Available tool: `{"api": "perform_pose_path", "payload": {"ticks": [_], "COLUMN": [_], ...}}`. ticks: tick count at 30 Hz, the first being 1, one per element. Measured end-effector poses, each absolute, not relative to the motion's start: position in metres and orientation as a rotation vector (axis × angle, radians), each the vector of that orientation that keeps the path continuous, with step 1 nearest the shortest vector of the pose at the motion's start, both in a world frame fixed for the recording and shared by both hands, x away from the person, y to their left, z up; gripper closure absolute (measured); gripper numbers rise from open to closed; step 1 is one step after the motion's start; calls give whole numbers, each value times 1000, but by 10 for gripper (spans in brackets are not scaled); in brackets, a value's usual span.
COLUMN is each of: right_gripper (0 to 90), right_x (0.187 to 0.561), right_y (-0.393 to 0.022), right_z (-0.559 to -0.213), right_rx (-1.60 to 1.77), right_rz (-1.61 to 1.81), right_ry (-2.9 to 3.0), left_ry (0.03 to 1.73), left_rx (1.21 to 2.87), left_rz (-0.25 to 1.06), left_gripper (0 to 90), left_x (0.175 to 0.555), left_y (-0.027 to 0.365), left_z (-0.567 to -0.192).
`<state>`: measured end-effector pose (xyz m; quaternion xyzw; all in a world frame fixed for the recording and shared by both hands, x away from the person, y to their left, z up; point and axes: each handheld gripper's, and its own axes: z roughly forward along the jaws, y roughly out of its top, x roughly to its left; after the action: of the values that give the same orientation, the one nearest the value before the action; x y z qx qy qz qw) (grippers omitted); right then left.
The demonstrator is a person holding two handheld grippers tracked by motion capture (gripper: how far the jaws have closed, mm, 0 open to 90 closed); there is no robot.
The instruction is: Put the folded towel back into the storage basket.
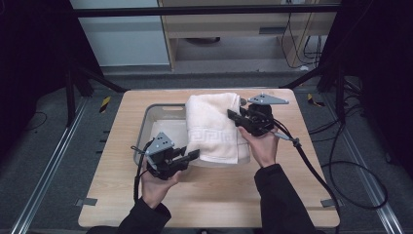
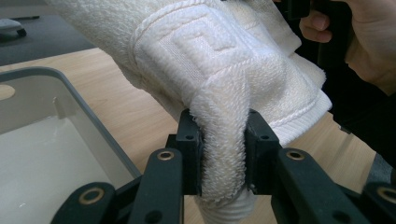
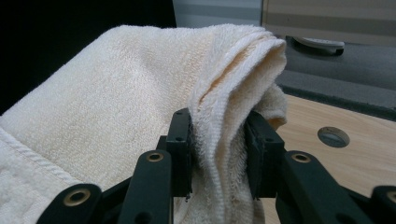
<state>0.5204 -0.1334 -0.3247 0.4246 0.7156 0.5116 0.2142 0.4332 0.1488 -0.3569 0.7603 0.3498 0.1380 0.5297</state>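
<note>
Towel: the folded cream-white terry towel with a woven key-pattern border (image 1: 214, 127) hangs between your two grippers above the shallow grey plastic tray (image 1: 154, 118) on the light wooden table (image 1: 287, 190). Left gripper (image 1: 194, 155) is clamped on the near, bordered corner; in the left gripper view its jaws are closed tight on a bunched fold of pile (image 2: 223, 144), with the thick hem bulging out below them. Right gripper (image 1: 233, 115) is closed on the far corner; in the right gripper view several layered edges (image 3: 219, 140) are squeezed between its jaws. Judgement: the cloth is soft, limp and light, so it will sag in the middle and follow whatever you do at the corners. The pile compresses well, so slip looks unlikely, but the stacked layers may shear apart if you grip only the outer ones. Take hold at the hemmed edges, where the weave is densest, and keep all layers inside the bite. Nothing here is fragile; the tray rim is the one thing to catch on.
</note>
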Motion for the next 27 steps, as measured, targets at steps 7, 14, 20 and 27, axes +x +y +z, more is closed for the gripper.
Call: {"api": "perform_pose_path", "payload": {"ticks": [7,14,20,27], "right_gripper": [667,668,668,668], "right_x": [525,527,531,535], "right_y": [-122,-112,-102,-90], "right_z": [-321,-317,-315,-312], "right_rx": [1168,1155,1154,1141], "right_rz": [1419,1405,1407,1410], "right_ry": [1984,1987,1995,2000], "left_ry": [850,860,878,898], "left_rx": [1804,1797,1788,1779], "left_rz": [343,348,356,374], "left_gripper": [707,707,707,707], "left_x": [435,436,437,439], "left_y": [158,166,175,187], "left_z": [-354,-352,-351,-349]}}
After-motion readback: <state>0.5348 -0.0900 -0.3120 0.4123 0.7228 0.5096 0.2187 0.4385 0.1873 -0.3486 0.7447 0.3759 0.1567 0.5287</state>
